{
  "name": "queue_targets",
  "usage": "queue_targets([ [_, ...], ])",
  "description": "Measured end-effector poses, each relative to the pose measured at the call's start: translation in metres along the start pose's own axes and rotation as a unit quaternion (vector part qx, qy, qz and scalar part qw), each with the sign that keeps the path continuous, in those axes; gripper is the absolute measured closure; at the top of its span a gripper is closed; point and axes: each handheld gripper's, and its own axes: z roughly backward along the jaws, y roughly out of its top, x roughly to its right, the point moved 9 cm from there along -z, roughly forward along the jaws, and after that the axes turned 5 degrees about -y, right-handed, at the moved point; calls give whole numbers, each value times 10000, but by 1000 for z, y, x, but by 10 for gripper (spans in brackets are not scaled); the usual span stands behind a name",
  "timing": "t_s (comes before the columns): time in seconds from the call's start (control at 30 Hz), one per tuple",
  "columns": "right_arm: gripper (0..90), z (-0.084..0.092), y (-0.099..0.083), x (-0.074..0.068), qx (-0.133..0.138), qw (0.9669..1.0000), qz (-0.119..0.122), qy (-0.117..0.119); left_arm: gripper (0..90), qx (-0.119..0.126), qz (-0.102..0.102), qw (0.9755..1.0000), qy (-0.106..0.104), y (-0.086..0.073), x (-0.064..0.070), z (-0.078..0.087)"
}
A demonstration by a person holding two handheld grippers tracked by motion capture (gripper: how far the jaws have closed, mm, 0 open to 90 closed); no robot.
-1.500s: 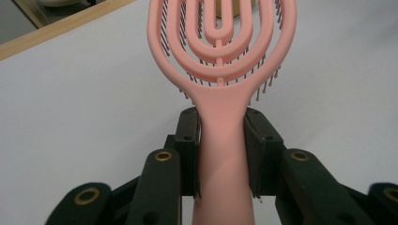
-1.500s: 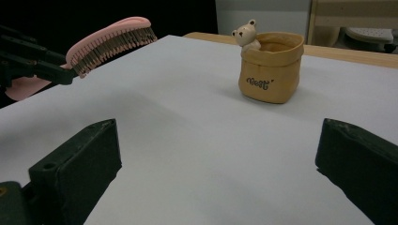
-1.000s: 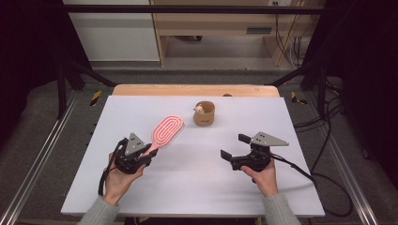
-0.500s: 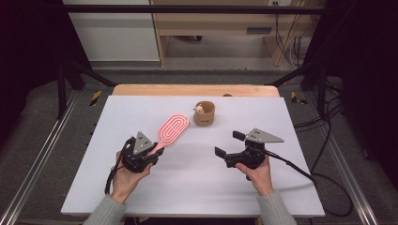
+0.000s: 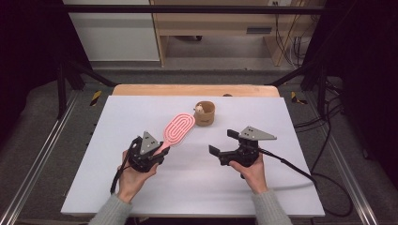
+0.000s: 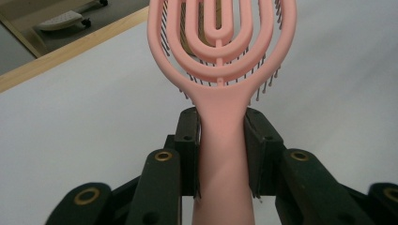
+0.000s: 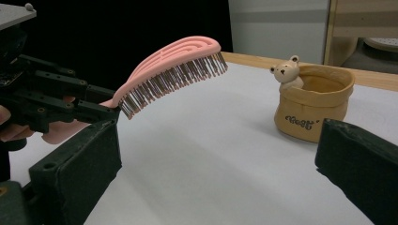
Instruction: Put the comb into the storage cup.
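My left gripper (image 5: 159, 152) is shut on the handle of a pink hairbrush (image 5: 177, 129). The brush is held above the white table, its head pointing up and to the right toward a tan pot with a small bear on its rim (image 5: 204, 113). In the left gripper view both pads clamp the pink hairbrush handle (image 6: 221, 140). The right gripper view shows the pink hairbrush (image 7: 173, 65) with bristles down, and the bear pot (image 7: 312, 103) to its right. My right gripper (image 5: 223, 143) stands open with nothing between its fingers, a little right of the brush and below the pot.
The white table top (image 5: 141, 112) has a wooden strip (image 5: 192, 90) along its far edge. Black frame posts stand at both far corners. A cable (image 5: 291, 166) trails from the right gripper across the table to the right.
Both hands have shifted to the right. The brush head has come closer to the bear pot. The jaws of both grippers stand as before.
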Motion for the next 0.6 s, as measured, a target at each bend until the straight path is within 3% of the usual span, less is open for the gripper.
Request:
queue_targets([
  [0.6,11,-8,7,-6,59,9998,-147,78,691,106,9,9999,-26,12,16,-12],
])
